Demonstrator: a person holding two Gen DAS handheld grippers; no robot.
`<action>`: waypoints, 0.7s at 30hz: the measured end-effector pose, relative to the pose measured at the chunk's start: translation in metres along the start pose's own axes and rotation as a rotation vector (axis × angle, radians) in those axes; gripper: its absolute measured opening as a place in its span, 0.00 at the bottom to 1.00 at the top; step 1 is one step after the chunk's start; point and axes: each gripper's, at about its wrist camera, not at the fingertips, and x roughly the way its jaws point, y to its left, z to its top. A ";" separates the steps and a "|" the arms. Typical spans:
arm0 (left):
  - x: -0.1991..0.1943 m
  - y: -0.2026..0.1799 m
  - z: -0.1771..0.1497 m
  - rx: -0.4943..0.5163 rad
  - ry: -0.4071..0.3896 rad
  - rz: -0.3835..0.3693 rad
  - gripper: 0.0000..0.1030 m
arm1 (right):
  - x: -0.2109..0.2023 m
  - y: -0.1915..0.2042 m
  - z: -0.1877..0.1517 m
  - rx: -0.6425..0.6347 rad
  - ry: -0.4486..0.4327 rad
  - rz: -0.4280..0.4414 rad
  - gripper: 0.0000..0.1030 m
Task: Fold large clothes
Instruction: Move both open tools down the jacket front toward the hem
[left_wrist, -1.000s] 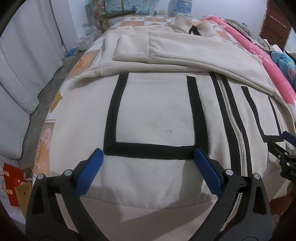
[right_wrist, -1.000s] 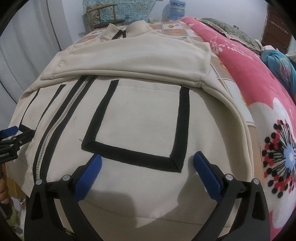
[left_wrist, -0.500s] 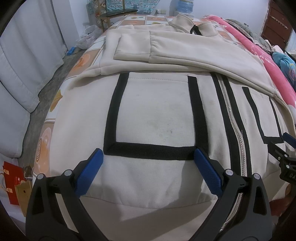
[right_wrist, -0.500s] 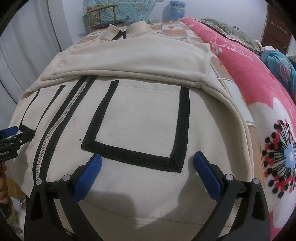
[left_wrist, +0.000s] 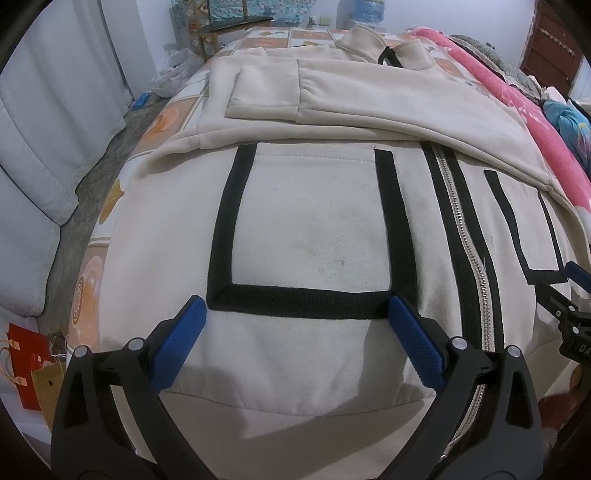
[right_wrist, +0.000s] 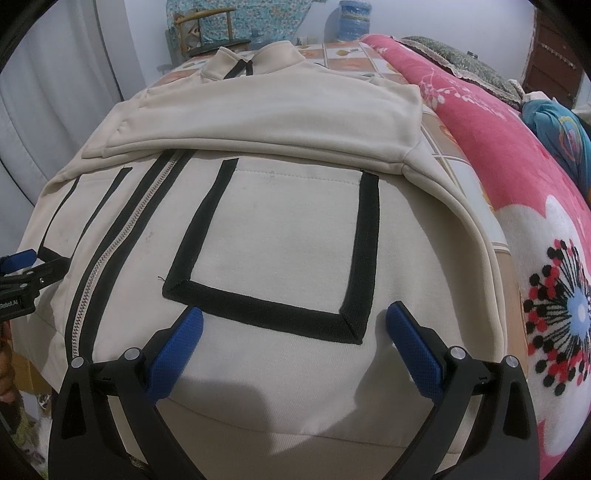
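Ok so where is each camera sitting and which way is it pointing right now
Left wrist: rides the open left gripper, low over the near hem of the cream zip-up jacket with black trim, facing its collar; own blue-padded fingers show, the right gripper at the right edge.
Right wrist: rides the open right gripper, same heading, over the other pocket, beside a pink floral blanket; the left gripper shows at left.
Shared: the jacket, its silver zipper, sleeves folded across the chest.

A pink floral blanket (right_wrist: 517, 192) was spread along the bed's right side; a water jug (right_wrist: 354, 18) and wooden chair (right_wrist: 207, 26) were seen behind.
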 end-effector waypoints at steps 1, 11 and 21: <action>0.000 0.000 0.000 0.000 0.000 0.000 0.93 | 0.000 0.000 0.000 0.000 -0.001 0.000 0.94; 0.000 0.000 0.000 0.000 0.001 0.001 0.93 | 0.000 0.000 0.001 -0.002 -0.001 0.000 0.94; 0.000 0.000 0.000 0.002 -0.003 0.000 0.93 | 0.000 0.001 0.001 -0.003 -0.004 -0.001 0.94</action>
